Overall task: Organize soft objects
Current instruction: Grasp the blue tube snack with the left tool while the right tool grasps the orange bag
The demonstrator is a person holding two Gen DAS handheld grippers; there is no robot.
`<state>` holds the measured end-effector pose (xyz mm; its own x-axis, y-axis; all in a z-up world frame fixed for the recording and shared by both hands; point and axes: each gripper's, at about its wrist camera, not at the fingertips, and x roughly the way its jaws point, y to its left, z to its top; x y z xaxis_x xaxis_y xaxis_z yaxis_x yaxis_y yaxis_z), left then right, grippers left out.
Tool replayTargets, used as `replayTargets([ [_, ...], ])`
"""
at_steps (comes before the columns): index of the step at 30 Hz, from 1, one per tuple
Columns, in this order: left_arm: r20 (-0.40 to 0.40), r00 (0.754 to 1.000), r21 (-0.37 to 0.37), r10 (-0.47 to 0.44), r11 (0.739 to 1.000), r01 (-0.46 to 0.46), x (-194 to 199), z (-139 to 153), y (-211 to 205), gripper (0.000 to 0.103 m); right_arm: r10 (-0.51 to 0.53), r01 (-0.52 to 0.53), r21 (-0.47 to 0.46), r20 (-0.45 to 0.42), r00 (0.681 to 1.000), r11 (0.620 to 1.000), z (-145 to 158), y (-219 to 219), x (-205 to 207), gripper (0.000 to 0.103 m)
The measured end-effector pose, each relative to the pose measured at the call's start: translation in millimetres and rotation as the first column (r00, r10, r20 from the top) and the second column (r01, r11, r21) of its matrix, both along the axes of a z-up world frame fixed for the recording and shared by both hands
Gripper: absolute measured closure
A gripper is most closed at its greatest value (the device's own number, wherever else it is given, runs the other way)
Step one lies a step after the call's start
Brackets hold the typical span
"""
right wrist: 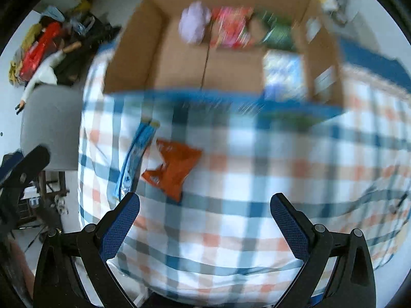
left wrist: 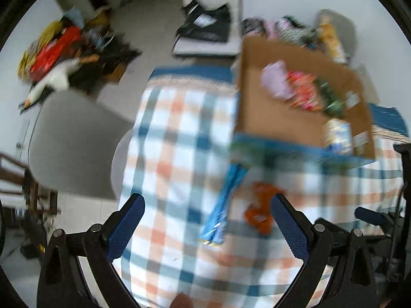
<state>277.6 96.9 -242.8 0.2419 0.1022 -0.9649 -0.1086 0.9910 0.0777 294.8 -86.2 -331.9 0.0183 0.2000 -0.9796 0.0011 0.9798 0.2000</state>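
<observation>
A cardboard box (left wrist: 272, 118) (right wrist: 179, 61) stands on the checked tablecloth (left wrist: 179, 154) (right wrist: 257, 179). Inside it lie a lilac soft item (right wrist: 194, 21), a red-pink packet (right wrist: 232, 27), a green packet (right wrist: 277, 32) and a light blue packet (right wrist: 283, 77). On the cloth in front of the box lie a long blue packet (left wrist: 222, 205) (right wrist: 134, 159) and an orange packet (left wrist: 259, 210) (right wrist: 173, 169). My left gripper (left wrist: 208, 205) hovers open above these two packets. My right gripper (right wrist: 205, 205) is open over bare cloth, right of the orange packet. Both views are motion-blurred.
A grey chair (left wrist: 74, 143) (right wrist: 51, 125) stands at the table's left edge. A pile of coloured bags and clothes (left wrist: 59, 54) (right wrist: 48, 48) lies on the floor beyond it. A white seat with black items (left wrist: 208, 23) stands behind the table.
</observation>
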Motion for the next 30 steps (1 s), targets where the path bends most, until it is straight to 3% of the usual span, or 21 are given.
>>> replayTargets([
  [4,-0.082,0.994,0.008,0.074,0.997,-0.074,-11,-45,31,0.003,-0.062,0.075,0.079,-0.151,0.987,0.994,-75,25,6,0.001],
  [6,-0.115,0.989,0.012,0.098,0.995,-0.097,-13,-63,42,0.003,-0.105,0.13,0.102,-0.218,0.97,0.986,-107,31,8,0.009],
  [8,-0.139,0.983,-0.009,0.116,0.993,-0.119,-14,-78,50,0.003,-0.125,0.159,0.118,-0.254,0.959,0.98,-127,36,7,0.024],
  [9,-0.147,0.982,-0.016,0.119,0.992,-0.123,-14,-82,51,0.003,-0.129,0.171,0.142,-0.265,0.955,0.975,-135,40,6,0.024],
  [10,-0.155,0.981,-0.023,0.117,0.992,-0.122,-13,-86,52,0.003,-0.131,0.175,0.147,-0.27,0.954,0.974,-139,43,6,0.025],
  [13,-0.173,0.98,-0.035,0.099,0.994,-0.107,-6,-98,47,0.003,-0.088,0.131,0.152,-0.26,0.962,0.98,-137,58,4,0.057],
  [17,-0.207,0.977,-0.058,0.048,0.996,-0.061,9,-113,29,0.003,-0.039,0.054,0.065,-0.217,0.975,0.996,-121,59,-4,0.058],
  [23,-0.274,0.96,-0.051,-0.052,0.998,0.04,28,-152,-4,0.003,-0.068,0.076,0.025,-0.223,0.972,0.997,-110,13,-24,0.059],
  [24,-0.292,0.954,-0.049,-0.072,0.997,0.06,31,-161,-10,0.005,-0.076,0.081,0.014,-0.227,0.971,0.997,-109,3,-30,0.059],
  [26,-0.332,0.938,-0.047,-0.099,0.995,0.089,33,-178,-18,0.02,-0.095,0.097,-0.001,-0.226,0.97,0.995,-108,-13,-34,0.059],
  [27,-0.354,0.929,-0.048,-0.109,0.994,0.098,33,-186,-21,0.038,-0.096,0.096,-0.01,-0.226,0.969,0.995,-109,-19,-38,0.059],
  [28,-0.366,0.923,-0.053,-0.116,0.993,0.103,32,-191,-23,0.047,-0.097,0.098,-0.007,-0.235,0.967,0.995,-111,-22,-40,0.059],
  [30,-0.35,0.927,-0.045,-0.133,0.991,0.125,29,-191,-28,0.054,-0.125,0.134,0.021,-0.251,0.96,0.991,-118,-28,-43,0.057],
])
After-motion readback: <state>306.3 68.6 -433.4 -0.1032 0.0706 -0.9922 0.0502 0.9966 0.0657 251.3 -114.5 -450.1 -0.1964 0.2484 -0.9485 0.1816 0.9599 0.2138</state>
